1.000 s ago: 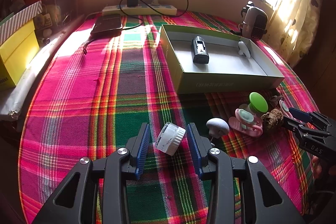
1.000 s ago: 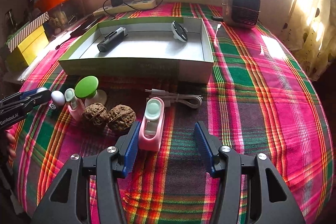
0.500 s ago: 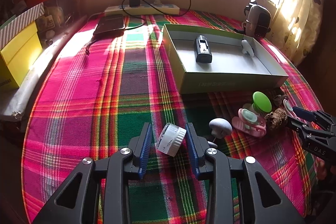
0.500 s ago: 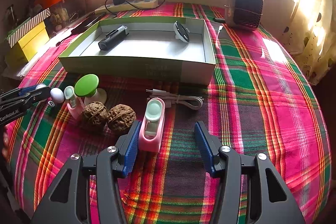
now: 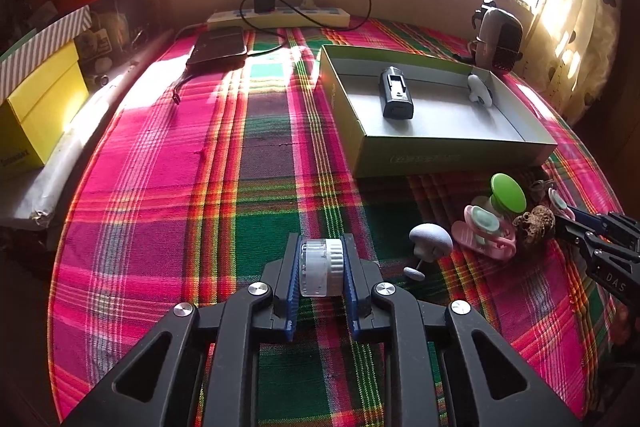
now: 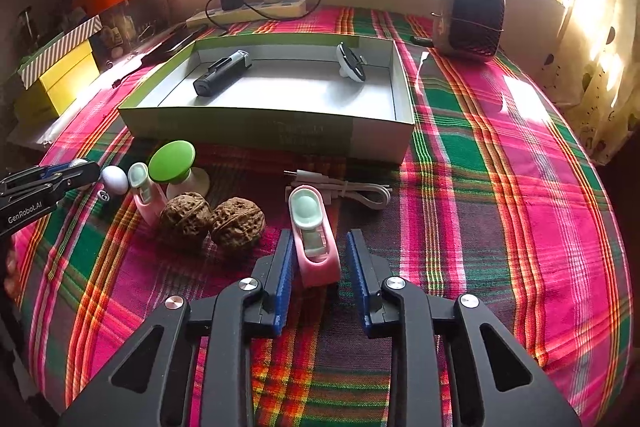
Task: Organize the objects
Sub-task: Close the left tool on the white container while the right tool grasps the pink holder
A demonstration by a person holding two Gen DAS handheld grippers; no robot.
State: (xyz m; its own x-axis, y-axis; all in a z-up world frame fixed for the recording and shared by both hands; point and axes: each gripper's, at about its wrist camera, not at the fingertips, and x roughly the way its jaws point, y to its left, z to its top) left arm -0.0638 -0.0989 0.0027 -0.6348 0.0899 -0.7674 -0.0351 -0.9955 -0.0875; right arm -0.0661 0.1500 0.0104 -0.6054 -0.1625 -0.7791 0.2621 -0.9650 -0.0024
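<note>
A small white and clear ribbed cap (image 5: 320, 267) sits between the blue pads of my left gripper (image 5: 321, 241); the jaws are closing and the pads press on its two sides. My right gripper (image 6: 318, 235) is closing around a pink clip-like gadget with a mint pad (image 6: 314, 239). The gadget lies between the pads, with a thin gap still showing on the right side. The green open box (image 6: 260, 131) holds a black device (image 6: 222, 73) and a white round piece (image 6: 351, 65). Two walnuts (image 6: 212, 219), a green knob (image 6: 172, 161) and a second pink gadget (image 6: 144, 187) lie left of it.
A grey mushroom-shaped piece (image 5: 430, 239) lies right of the cap. A white cable (image 6: 352, 193) rests in front of the box. A small heater (image 6: 470, 17), a power strip (image 5: 280, 15), a phone (image 5: 218, 45) and a yellow box (image 5: 36, 111) line the table's far and left sides.
Both pairs of jaws have closed in. The left pads now clamp the cap, which has turned upright between them. The right pads have drawn close to the pink gadget. Neither hand has shifted.
</note>
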